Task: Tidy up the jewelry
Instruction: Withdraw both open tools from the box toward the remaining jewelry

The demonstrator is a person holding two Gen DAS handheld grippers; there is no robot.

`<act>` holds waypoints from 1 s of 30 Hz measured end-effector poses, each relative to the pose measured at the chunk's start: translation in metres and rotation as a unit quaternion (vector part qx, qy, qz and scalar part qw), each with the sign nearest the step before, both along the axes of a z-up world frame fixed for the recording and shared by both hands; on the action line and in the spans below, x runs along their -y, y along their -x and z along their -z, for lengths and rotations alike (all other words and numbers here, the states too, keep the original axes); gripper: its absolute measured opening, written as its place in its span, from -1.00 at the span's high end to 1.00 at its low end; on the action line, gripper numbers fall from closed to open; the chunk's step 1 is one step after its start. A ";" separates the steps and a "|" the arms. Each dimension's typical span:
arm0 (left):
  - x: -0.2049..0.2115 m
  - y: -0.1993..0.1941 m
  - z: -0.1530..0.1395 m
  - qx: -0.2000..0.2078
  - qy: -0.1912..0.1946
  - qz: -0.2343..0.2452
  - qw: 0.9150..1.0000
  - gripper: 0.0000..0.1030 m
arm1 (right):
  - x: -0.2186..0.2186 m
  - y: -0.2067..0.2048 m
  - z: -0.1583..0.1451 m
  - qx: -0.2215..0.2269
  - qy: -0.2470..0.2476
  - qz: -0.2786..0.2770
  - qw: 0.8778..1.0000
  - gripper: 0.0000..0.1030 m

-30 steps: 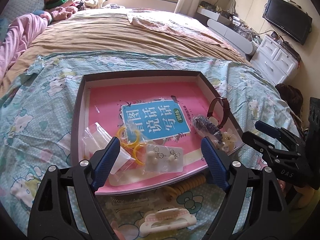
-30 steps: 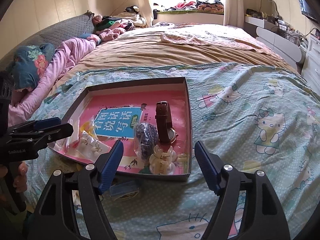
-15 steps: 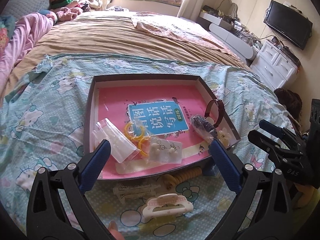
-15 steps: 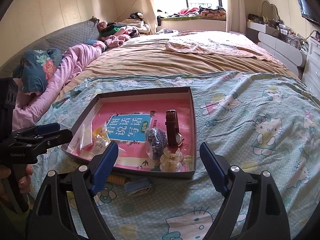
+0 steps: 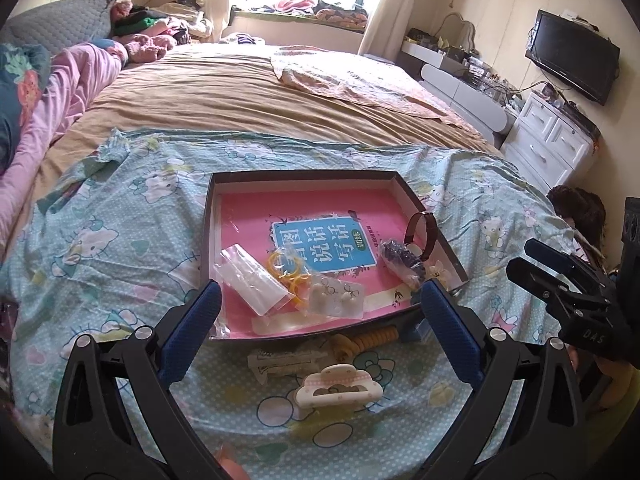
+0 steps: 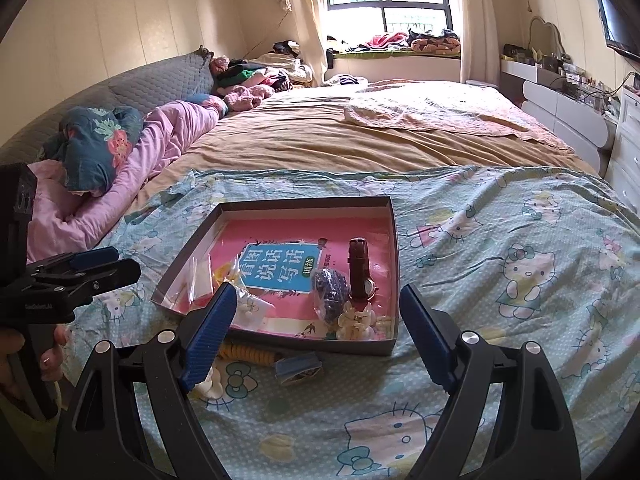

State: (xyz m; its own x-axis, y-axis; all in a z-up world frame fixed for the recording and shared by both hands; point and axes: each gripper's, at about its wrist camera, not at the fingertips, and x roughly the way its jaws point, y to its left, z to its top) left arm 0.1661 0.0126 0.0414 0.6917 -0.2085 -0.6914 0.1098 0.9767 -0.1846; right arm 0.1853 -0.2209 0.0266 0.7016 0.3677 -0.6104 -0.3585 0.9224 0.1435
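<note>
jewelry tray (image 5: 208, 240) part filled; hair claw (image 5: 338, 386), yellow coil tie (image 5: 366, 342) lie loose near it; left gripper (image 5: 320, 324), right gripper (image 6: 314, 330) both wide, empty; next: pick claw, needs descent

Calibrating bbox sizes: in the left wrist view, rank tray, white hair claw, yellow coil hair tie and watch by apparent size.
1. tray
2. white hair claw
3. yellow coil hair tie and watch: look alike in extent, unranked.
The claw lies nearest the camera, so its lead over those two is unsure.
</note>
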 end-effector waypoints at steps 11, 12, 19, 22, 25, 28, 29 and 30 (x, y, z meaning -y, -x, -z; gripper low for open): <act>-0.015 0.033 -0.018 0.038 0.012 -0.029 0.999 -0.81 | 0.001 0.020 -0.014 0.018 -0.007 -0.009 1.000 -0.60; -0.016 0.037 -0.018 0.040 0.013 -0.030 0.999 -0.81 | 0.001 0.022 -0.015 0.019 -0.008 -0.010 1.000 -0.60; -0.017 0.052 -0.015 0.040 0.015 -0.039 0.998 -0.81 | -0.002 0.035 -0.020 0.024 -0.009 -0.023 0.999 -0.60; -0.019 0.058 -0.013 0.040 0.013 -0.044 0.998 -0.81 | -0.004 0.040 -0.020 0.024 -0.006 -0.029 0.999 -0.60; -0.019 0.063 -0.012 0.040 0.010 -0.048 0.998 -0.81 | -0.006 0.046 -0.018 0.024 -0.002 -0.035 0.999 -0.60; -0.017 0.066 -0.009 0.038 0.005 -0.051 0.998 -0.81 | -0.006 0.050 -0.015 0.021 0.001 -0.040 0.999 -0.60; -0.016 0.066 -0.009 0.037 0.003 -0.051 0.998 -0.81 | -0.007 0.051 -0.014 0.019 0.002 -0.041 0.999 -0.60; -0.015 0.067 -0.008 0.036 0.001 -0.050 0.998 -0.81 | -0.007 0.052 -0.012 0.017 0.002 -0.043 0.999 -0.60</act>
State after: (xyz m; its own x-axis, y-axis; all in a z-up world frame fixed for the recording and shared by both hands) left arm 0.0990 0.0278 0.0489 0.7573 -0.1372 -0.6385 0.0242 0.9829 -0.1826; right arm 0.1333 -0.2139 0.0391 0.6886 0.4243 -0.5880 -0.4407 0.8889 0.1253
